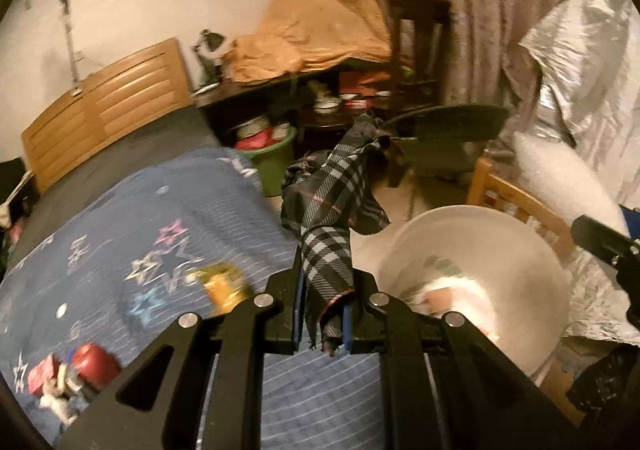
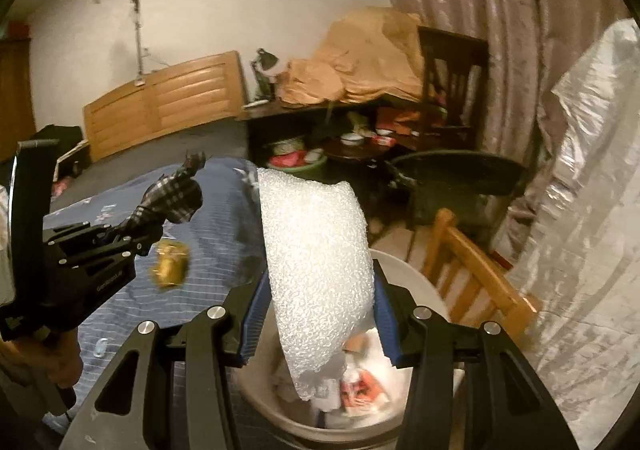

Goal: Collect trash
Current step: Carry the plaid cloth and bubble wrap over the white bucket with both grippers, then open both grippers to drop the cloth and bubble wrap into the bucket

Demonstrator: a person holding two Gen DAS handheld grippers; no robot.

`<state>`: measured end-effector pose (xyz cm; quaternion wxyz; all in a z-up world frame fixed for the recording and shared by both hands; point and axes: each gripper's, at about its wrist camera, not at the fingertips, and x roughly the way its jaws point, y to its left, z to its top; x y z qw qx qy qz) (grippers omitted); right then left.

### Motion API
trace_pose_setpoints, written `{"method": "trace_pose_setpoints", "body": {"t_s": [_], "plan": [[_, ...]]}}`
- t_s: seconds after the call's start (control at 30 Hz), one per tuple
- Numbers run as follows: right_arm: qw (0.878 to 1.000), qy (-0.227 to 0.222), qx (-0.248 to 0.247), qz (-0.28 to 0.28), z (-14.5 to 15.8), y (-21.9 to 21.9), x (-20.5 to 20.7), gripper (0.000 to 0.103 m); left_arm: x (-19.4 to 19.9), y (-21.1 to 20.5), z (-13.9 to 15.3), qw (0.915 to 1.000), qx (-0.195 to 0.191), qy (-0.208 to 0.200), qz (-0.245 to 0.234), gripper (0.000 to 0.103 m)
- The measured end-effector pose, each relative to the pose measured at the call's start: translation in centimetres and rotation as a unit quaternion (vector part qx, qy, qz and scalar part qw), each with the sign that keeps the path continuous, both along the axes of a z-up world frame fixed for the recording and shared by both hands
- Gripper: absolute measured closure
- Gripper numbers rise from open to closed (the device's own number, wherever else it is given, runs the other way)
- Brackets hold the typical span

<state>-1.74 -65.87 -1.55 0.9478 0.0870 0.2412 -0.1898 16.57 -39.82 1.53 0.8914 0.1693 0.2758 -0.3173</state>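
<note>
Left wrist view shows our left tongs (image 1: 323, 314) clenched on a dark plaid cloth (image 1: 326, 202), which stands up between the blue pads and fans out above them. Below and to the left lies the bed (image 1: 120, 242) with its blue star-patterned cover; on it we see a blurred yellow packet (image 1: 224, 284) and, nearer the lower edge, a red round item (image 1: 94, 362) beside some small wrappers. To the right of the tongs sits the white bin (image 1: 472, 250), with crumpled white and reddish trash inside.

From the right wrist view, our right tongs (image 2: 320, 314) hold a white foam sheet (image 2: 320, 270) between the blue pads. The sheet rises upright and its lower end hangs over the bin's (image 2: 424, 290) opening, above the wrappers already in there. The bin stands just beside the bed (image 2: 208, 250), with a wooden chair (image 2: 476, 270) on its far side. In this view the left tongs (image 2: 132, 230) appear at the left, over the bed, with the plaid cloth (image 2: 172, 198) gripped in them and the yellow packet (image 2: 170, 270) nearby.
</note>
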Motion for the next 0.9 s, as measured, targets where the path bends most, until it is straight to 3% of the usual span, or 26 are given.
{"method": "trace_pose_setpoints", "body": {"t_s": [0.33,0.83,0.87,0.9], "plan": [[0.998,0.018,0.027,-0.049,-2.7,-5.2,-0.5,0.054,0.0,-5.9,-3.0,0.9947,0.025,0.054,-0.085,0.090],[0.997,0.031,0.046,-0.046,-4.4,-6.3,0.3,0.053,-0.7,-8.2,-4.7,0.9912,0.054,0.062,-0.104,0.087],[0.998,0.033,0.046,-0.041,-4.5,-6.3,0.6,0.048,-0.7,-8.4,-4.9,0.9909,0.056,0.064,-0.104,0.087],[0.998,0.040,0.043,-0.039,-4.7,-6.3,1.0,0.036,-0.7,-8.5,-5.1,0.9907,0.060,0.066,-0.103,0.080]]}}
